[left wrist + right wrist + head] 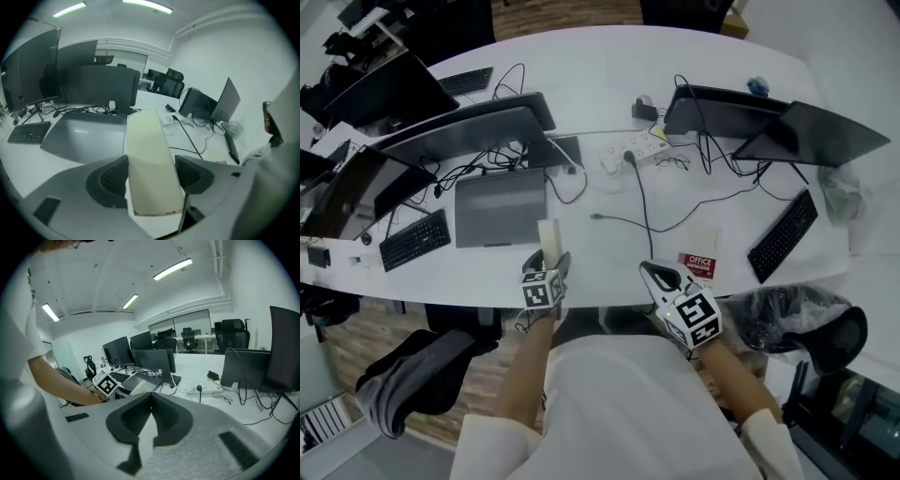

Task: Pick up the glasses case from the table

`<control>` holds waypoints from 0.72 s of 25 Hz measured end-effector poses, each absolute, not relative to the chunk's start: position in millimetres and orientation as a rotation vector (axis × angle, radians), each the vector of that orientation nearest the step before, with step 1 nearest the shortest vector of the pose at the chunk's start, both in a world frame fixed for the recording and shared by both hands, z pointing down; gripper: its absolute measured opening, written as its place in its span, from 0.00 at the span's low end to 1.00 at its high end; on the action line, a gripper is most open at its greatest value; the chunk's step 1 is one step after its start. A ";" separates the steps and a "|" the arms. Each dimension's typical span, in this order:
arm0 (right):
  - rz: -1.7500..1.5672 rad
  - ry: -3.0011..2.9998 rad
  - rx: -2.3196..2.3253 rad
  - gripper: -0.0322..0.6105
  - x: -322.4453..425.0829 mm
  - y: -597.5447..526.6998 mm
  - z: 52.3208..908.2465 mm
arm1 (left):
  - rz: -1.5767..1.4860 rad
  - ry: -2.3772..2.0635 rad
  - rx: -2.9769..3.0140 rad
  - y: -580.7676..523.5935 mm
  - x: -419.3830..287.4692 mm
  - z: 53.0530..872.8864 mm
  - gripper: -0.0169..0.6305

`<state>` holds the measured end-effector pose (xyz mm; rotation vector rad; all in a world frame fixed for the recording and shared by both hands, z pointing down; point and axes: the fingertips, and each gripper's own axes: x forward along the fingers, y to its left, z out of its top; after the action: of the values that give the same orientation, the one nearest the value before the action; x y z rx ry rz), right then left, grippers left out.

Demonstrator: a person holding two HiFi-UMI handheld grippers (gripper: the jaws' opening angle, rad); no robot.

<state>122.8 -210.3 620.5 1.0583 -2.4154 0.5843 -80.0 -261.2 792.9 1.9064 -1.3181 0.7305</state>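
Note:
The glasses case [549,239] is a long cream box. It stands up between the jaws of my left gripper [551,264] just above the table's near edge. In the left gripper view the case [151,159] fills the gap, and both dark pads [114,177] press on its sides. My right gripper [656,275] hovers at the near edge to the right, apart from the case. Its pads [136,416] meet at the tips with nothing between them. From the right gripper view the case [140,386] shows beside the left gripper's marker cube [106,383].
A closed grey laptop [500,206] lies behind the case, with a black keyboard [414,239] to its left. Monitors [464,127], cables, a power strip [636,148] and spectacles [672,161] crowd the back. A red-and-white card [697,265] and another keyboard [783,234] lie right.

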 end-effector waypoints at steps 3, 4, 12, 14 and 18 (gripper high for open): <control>0.570 -2.440 1.033 0.05 122.1 -204.3 615.5 | 0.662 -1.364 1.921 -251.4 -85.5 765.7 0.50; 0.566 -2.450 1.026 0.05 120.7 -202.2 613.7 | 0.638 -1.378 1.927 -247.8 -87.9 755.7 0.50; 0.521 -2.514 0.951 0.05 99.6 -187.6 602.8 | 0.451 -1.448 2.011 -216.7 -108.8 674.7 0.50; 0.510 -2.526 0.941 0.05 90.6 -183.6 598.4 | 0.410 -1.465 2.028 -209.6 -117.8 656.9 0.50; 0.483 -2.549 0.938 0.05 72.8 -174.9 585.9 | 0.333 -1.496 2.068 -195.6 -136.2 623.7 0.50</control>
<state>72.8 -174.9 585.9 0.9378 -2.5490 0.4827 -136.2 -195.6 623.7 2.0680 -1.4961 0.3331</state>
